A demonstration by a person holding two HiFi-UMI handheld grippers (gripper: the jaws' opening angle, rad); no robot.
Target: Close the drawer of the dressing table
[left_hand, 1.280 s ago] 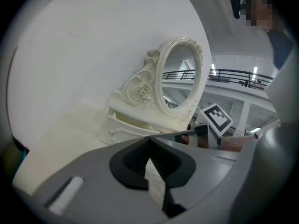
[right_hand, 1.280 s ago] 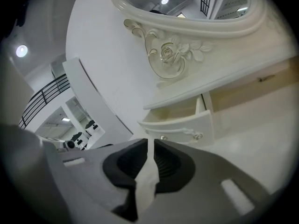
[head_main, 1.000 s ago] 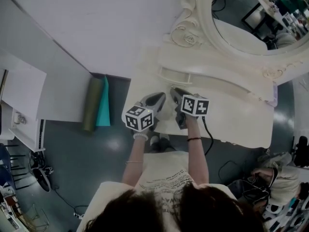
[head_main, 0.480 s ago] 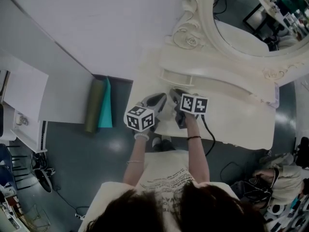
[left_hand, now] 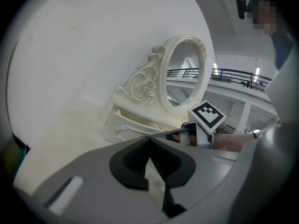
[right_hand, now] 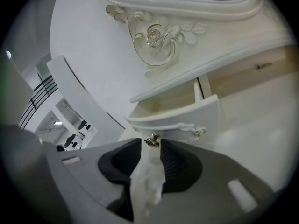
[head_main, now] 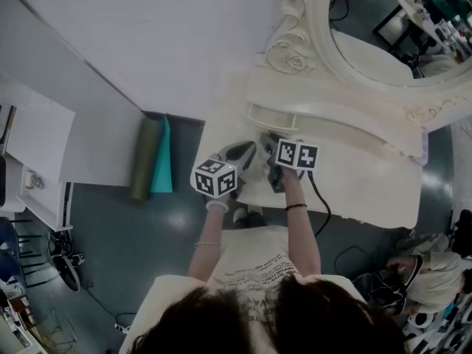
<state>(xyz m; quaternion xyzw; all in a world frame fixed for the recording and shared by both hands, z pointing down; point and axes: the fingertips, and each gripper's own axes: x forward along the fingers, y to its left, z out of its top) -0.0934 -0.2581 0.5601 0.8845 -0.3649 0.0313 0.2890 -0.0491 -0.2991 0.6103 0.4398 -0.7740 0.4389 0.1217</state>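
The cream dressing table [head_main: 369, 183] has a small drawer [head_main: 269, 116] under the mirror, and it stands pulled out. In the right gripper view the drawer front [right_hand: 187, 120] is close ahead. Its brass knob [right_hand: 151, 141] sits between the tips of my right gripper [right_hand: 150, 146], which is open, and the pads do not press on the knob. My left gripper [left_hand: 149, 158] is shut on nothing and hangs beside the right one, left of the drawer [left_hand: 133, 127]. The head view shows the left gripper [head_main: 247, 152] and the right gripper [head_main: 267, 140] side by side over the tabletop.
An oval carved mirror [head_main: 383, 43] rises behind the drawer. Rolled green and teal mats [head_main: 151, 157] lie on the floor to the left, by a white cabinet [head_main: 37, 161]. Another person [head_main: 431, 271] sits at lower right. A cable [head_main: 318, 198] trails from the right gripper.
Both grippers have hardly moved in front of the drawer. Only the head view has shifted a little.
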